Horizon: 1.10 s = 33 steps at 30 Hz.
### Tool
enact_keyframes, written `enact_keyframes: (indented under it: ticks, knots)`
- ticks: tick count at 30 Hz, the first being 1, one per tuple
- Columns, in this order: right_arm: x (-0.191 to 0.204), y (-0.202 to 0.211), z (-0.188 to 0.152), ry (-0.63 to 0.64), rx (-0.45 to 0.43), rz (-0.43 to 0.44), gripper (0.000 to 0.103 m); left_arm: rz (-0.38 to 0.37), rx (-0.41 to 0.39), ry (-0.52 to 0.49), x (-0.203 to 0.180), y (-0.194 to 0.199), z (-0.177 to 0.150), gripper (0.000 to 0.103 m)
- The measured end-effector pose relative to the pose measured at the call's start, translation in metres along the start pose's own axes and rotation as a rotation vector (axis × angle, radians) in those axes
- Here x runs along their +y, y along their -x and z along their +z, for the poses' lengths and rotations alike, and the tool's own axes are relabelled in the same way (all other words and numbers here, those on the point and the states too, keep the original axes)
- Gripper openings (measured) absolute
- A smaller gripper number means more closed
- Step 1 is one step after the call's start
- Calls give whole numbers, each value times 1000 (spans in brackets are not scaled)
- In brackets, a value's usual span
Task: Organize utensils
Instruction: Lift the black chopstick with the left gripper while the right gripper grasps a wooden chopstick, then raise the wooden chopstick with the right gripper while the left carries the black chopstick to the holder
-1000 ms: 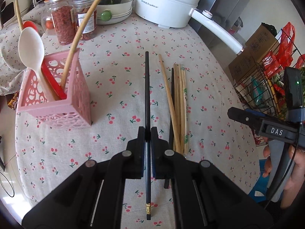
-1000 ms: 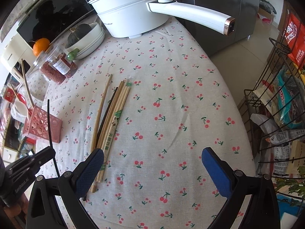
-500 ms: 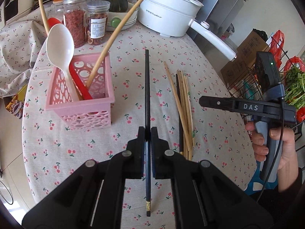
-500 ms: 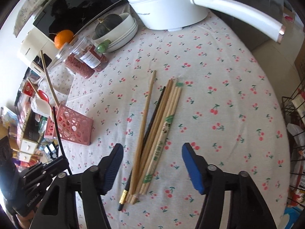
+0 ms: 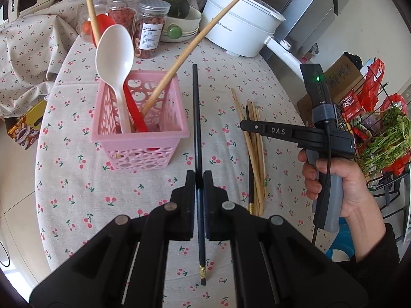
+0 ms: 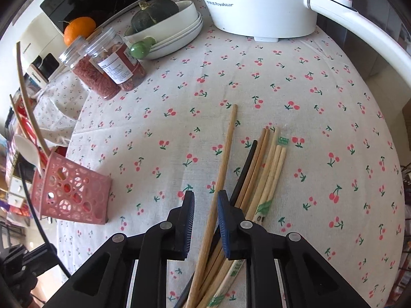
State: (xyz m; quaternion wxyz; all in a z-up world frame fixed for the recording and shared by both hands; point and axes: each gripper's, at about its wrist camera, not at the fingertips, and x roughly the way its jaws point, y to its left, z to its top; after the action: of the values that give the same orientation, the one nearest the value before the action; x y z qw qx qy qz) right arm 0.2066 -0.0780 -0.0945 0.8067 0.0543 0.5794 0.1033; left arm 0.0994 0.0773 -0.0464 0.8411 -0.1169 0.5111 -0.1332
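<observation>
My left gripper (image 5: 199, 178) is shut on a black chopstick (image 5: 196, 118) and holds it in the air just right of the pink basket (image 5: 140, 138). The basket holds a white spoon (image 5: 115, 59), a red utensil and a wooden chopstick (image 5: 190, 48). A bundle of wooden chopsticks (image 6: 264, 177) and one black one lie on the cherry-print tablecloth. My right gripper (image 6: 205, 200) hangs low over the bundle, narrowly open, with a long wooden chopstick (image 6: 223, 159) between its fingers, a gap on each side. It shows from the side in the left wrist view (image 5: 244, 124).
A white electric pot (image 6: 259, 5) with a long handle stands at the back. Bowls with a dark squash (image 6: 154, 15), two jars (image 6: 113, 64) and an orange (image 6: 78, 29) stand at the back left. A wire rack (image 5: 372, 118) with groceries stands beyond the table's right edge.
My right gripper has come down over the chopstick bundle and narrowed its jaws around the long wooden chopstick. My left gripper has lifted the black chopstick and brought it closer to the basket.
</observation>
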Motion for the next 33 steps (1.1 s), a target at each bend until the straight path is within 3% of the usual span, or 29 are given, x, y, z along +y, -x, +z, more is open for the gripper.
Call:
enact_keyframes:
  ticks: [7, 15, 33]
  knots:
    - [1, -17, -1, 13, 31, -48, 14, 14, 23, -13, 0, -8, -3, 7]
    - [-2, -1, -16, 5, 29, -18, 7, 31, -1, -22, -5, -3, -7, 6]
    - [5, 131, -65, 125, -319, 73, 7, 21, -196, -107, -21, 56, -15, 6]
